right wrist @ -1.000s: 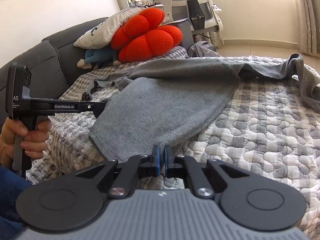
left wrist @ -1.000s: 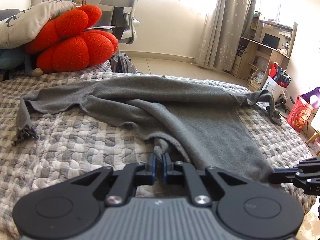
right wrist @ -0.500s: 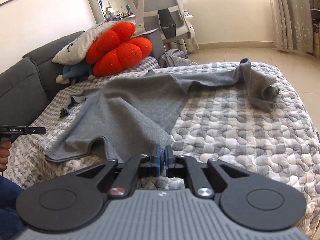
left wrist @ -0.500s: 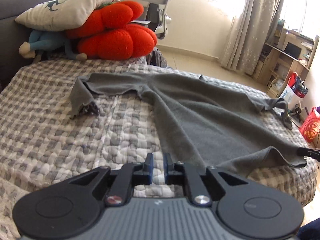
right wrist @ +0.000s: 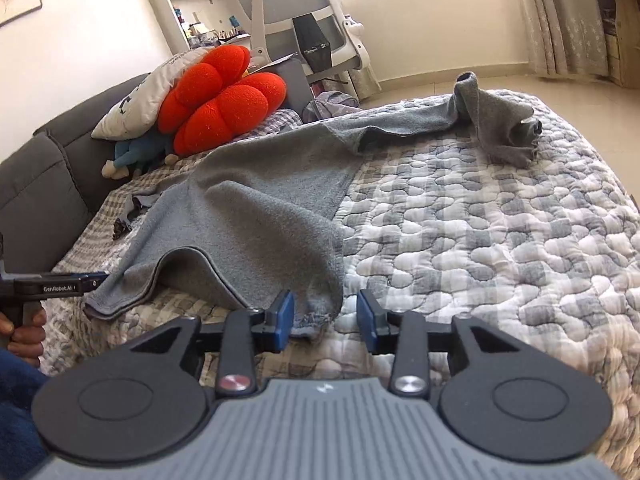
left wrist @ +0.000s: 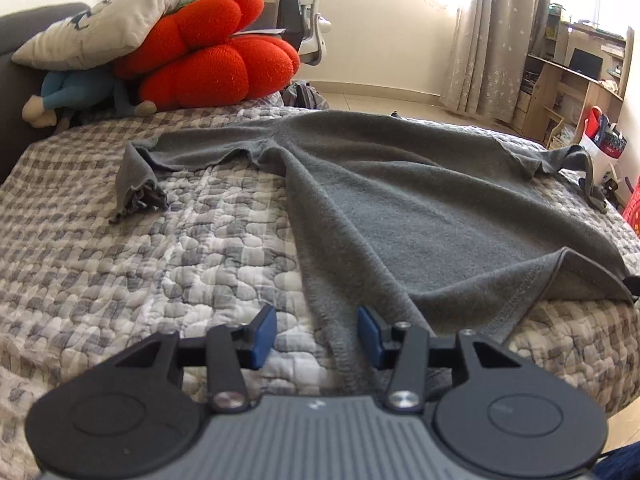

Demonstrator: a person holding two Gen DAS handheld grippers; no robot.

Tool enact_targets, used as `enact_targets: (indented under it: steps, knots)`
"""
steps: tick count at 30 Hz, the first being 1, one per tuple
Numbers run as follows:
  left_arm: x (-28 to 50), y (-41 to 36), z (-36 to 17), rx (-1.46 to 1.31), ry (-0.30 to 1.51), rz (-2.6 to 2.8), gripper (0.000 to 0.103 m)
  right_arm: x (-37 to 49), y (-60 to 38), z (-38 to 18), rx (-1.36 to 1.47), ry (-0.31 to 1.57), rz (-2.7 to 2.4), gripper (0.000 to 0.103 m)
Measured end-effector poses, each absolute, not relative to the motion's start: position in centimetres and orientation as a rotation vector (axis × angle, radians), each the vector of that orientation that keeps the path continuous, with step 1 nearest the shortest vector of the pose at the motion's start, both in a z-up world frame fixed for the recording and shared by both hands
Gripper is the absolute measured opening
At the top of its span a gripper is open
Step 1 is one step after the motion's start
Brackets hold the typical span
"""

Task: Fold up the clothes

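Release step after spreading: both tongs, left tongs (left wrist: 316,330) and right tongs (right wrist: 326,316), are opening, pads apart, each with a hem corner of the grey sweater (left wrist: 420,200) lying loose between them. The sweater lies flat on the quilted bed (left wrist: 160,248), long axis 6-to-12 o'clock, hem near, collar far, sleeves toward 9 and 3. Next probably calls for regripping a sleeve (right wrist: 500,128) and folding it inward.

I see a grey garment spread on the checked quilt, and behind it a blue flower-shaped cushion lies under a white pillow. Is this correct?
One detail is wrong: the flower-shaped cushion is red-orange, not blue. Both wrist views show this. The grey garment does lie spread on the checked quilt, and the cushion is under the white pillow.
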State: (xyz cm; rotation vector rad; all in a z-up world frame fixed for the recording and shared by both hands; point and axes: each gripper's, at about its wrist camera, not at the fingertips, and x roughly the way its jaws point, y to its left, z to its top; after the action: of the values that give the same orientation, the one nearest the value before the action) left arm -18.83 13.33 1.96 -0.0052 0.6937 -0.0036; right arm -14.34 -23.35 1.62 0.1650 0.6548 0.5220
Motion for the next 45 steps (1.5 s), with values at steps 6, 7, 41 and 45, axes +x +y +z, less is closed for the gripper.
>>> enact_targets:
  steps: [6, 7, 41, 45]
  knots:
    - [-18.8, 13.5, 2.5, -0.022, 0.695, 0.006, 0.008, -14.6, -22.1, 2.3, 0.086, 0.626, 0.539, 0.006]
    - [-18.9, 13.6, 2.5, -0.024, 0.695, 0.015, 0.007, -14.6, -22.2, 2.4, 0.095, 0.621, 0.539, 0.006]
    - [-12.3, 19.6, 10.4, -0.039, 0.603, 0.056, 0.008, -5.5, -24.8, 6.1, 0.166, 0.611, 0.505, 0.016]
    - [-5.9, 17.3, 12.5, -0.018, 0.575, 0.009, 0.011, -0.2, -22.4, 8.9, 0.106, 0.572, 0.553, 0.017]
